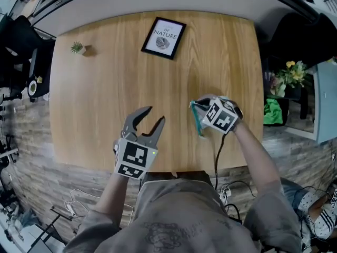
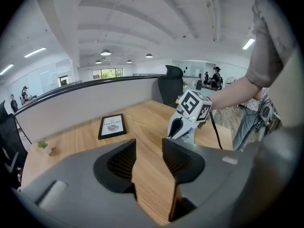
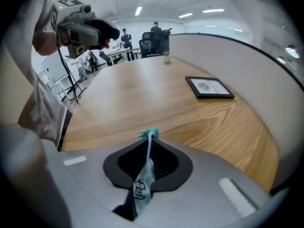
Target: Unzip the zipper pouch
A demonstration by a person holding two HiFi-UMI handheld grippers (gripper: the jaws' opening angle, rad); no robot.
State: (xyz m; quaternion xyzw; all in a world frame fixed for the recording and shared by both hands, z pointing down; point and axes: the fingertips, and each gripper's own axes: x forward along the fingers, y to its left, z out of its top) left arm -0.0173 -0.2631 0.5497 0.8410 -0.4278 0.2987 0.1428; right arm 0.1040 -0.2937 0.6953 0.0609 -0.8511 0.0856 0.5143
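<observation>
Nearest, low in the middle of the head view, the left tongs (image 1: 154, 115) stand wide apart over bare bench (image 1: 105, 88). Nothing is between them but wood grain.

Just to the right and a little higher, the right tongs (image 3: 149, 139) are closed tight on the pouch (image 3: 142, 184). It is a thin pale-teal strip of cloth pinched flat between the pads, with a small teal tuft poking out at the tips. Whether that tuft is the zip pull or only a corner cannot be told. In the head view the pouch (image 1: 197, 119) shows as a teal edge hanging left of the marker cube, lifted off the bench.

It looks light, soft and floppy, so it will likely sag and fold rather than resist a pull. A firm pinch on the cloth beside the zip's end, with the other tongs on the small pull tab, seems the best hold. The tab may slip.

Farther off lie a frame (image 1: 164, 37) at upper middle and a small plant (image 1: 77, 47) at upper left.
</observation>
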